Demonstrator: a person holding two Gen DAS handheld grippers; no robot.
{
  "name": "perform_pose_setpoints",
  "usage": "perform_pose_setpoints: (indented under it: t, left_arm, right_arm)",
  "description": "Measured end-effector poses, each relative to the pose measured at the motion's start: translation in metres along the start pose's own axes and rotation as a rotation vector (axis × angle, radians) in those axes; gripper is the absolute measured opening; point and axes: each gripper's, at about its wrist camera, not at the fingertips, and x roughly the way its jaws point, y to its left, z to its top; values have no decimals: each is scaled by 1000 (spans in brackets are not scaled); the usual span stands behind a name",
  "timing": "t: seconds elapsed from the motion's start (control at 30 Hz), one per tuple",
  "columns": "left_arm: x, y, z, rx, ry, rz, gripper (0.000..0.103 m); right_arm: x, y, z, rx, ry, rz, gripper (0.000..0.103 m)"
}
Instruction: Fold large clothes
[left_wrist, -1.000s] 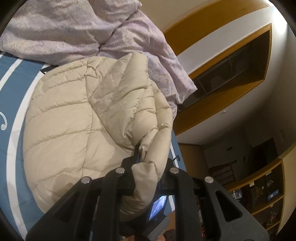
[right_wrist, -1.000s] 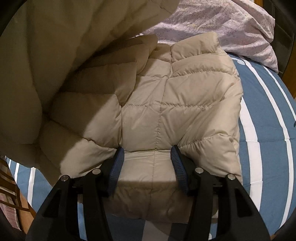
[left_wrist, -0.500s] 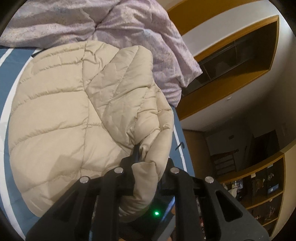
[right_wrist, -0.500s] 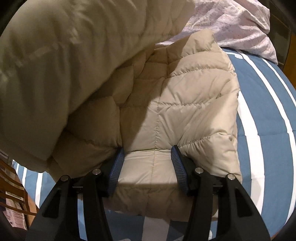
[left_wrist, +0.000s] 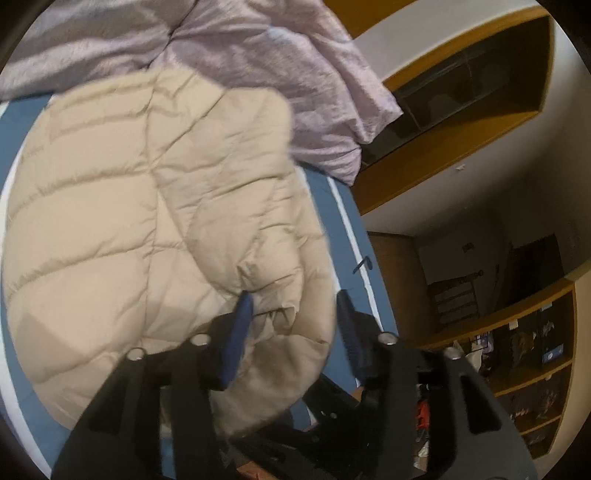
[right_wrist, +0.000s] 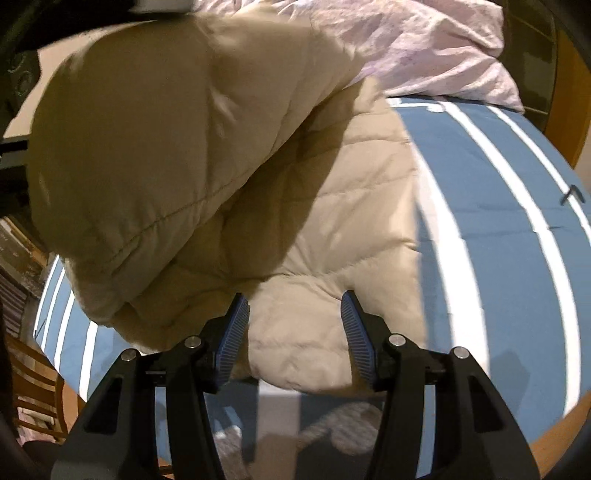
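Your left claw (left_wrist: 293, 319) stood wide open and gripped nothing, its blue pads either side of a puffy fold of the beige quilted jacket (left_wrist: 147, 229). Your right claw (right_wrist: 294, 332) was spread just as wide and empty, the jacket's near edge lying between its pads. Up and to the left of that right claw, a raised fold of the jacket hung close to the lens and hid much of the bed (right_wrist: 498, 221) behind it. Beyond both claws the jacket lay spread on the blue bed with white stripes, its stitched panels wrinkled and partly in shadow. Past its far edge a crumpled lilac duvet (left_wrist: 277, 55) touched the jacket. A small dark item (right_wrist: 571, 194) lay on the bed, well right of the right claw. Wooden shelves (left_wrist: 528, 354) stood off to the right of the left claw.
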Motion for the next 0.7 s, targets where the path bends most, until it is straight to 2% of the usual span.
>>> perform_pose_setpoints:
  t: [0.07,0.13,0.27,0.4,0.53,0.7]
  left_arm:
    - [-14,-4,0,27,-30,3,60]
    - [-29,-6,1,44,-61,7,63]
    - [-51,5,4,46,-119,76,64]
    - [-65,27,6,34,-168,203,64]
    - [-68,47,11,40,-212,367,64]
    - [-63,71,11,41,-214,526,64]
  right_arm:
    - [-9,-4,-3,10,-10,-14,55]
    - [-15,-8,-4,20,-18,-25,55]
    - [-25,-14,-6,40,-33,-52,55]
    - [-31,-23,-2,56,-46,-79,55]
    - [-36,-29,-2,74,-53,-100,55]
    - [-40,-43,7,90,-70,-119,55]
